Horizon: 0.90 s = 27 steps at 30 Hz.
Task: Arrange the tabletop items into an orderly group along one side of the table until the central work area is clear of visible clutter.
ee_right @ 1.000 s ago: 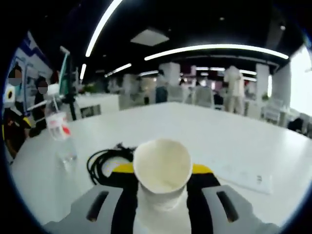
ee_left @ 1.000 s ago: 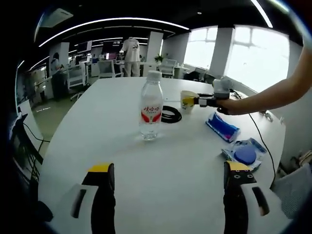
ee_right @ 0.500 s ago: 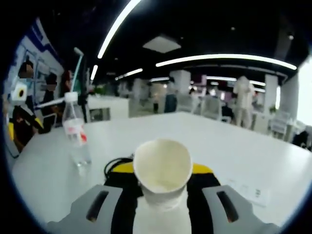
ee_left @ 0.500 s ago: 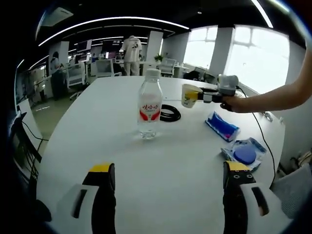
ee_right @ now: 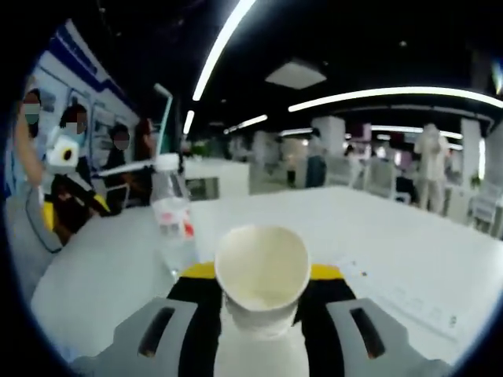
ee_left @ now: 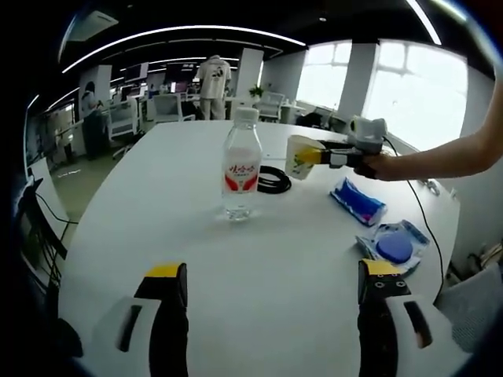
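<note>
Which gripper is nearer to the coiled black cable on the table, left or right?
Right. The right gripper, holding the paper cup, hovers just beside the black cable; the left gripper stays back, beyond the water bottle.

Office chairs [ee_left: 169, 109] and desks stand at the upper left of the left gripper view, where a person in white [ee_left: 212, 85] stands. Bright windows [ee_left: 397, 90] fill its upper right.

You're working in an open-plan office with a dark ceiling [ee_left: 236, 12] crossed by long curved light strips [ee_left: 181, 33]. Bright windows [ee_left: 409, 94] stand ahead and to the right of your left tool, white columns [ee_left: 248, 72] between them. Desks and office chairs [ee_left: 169, 110] fill the room beyond the white counter [ee_left: 259, 267], over a greenish floor [ee_left: 75, 188].
</note>
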### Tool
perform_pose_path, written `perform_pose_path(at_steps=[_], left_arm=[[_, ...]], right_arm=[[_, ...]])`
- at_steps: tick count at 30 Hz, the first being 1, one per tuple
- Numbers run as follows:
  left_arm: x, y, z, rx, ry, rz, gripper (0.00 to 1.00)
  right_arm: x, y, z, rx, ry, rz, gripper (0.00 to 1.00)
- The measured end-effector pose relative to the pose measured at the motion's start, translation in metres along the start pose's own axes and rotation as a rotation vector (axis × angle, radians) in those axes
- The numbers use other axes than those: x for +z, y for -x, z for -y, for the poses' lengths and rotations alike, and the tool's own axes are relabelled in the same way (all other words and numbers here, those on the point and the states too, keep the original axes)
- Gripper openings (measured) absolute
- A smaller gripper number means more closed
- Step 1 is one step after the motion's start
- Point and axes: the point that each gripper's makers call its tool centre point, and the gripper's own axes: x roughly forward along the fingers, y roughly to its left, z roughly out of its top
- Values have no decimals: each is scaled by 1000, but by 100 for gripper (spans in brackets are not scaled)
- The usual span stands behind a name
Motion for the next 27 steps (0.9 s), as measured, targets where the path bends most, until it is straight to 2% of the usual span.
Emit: perform_pose_path(at_steps=[9, 17, 27], left_arm=[[-1, -2, 2, -6, 6, -2, 87], [0, -2, 2, -13, -10, 9, 87], [-1, -2, -1, -11, -7, 3, 88]], right_arm=[[7, -10, -26, 102, -31, 33, 36], [3, -18, -48, 195, -71, 25, 36], [-1, -31, -76, 288, -50, 20, 37]])
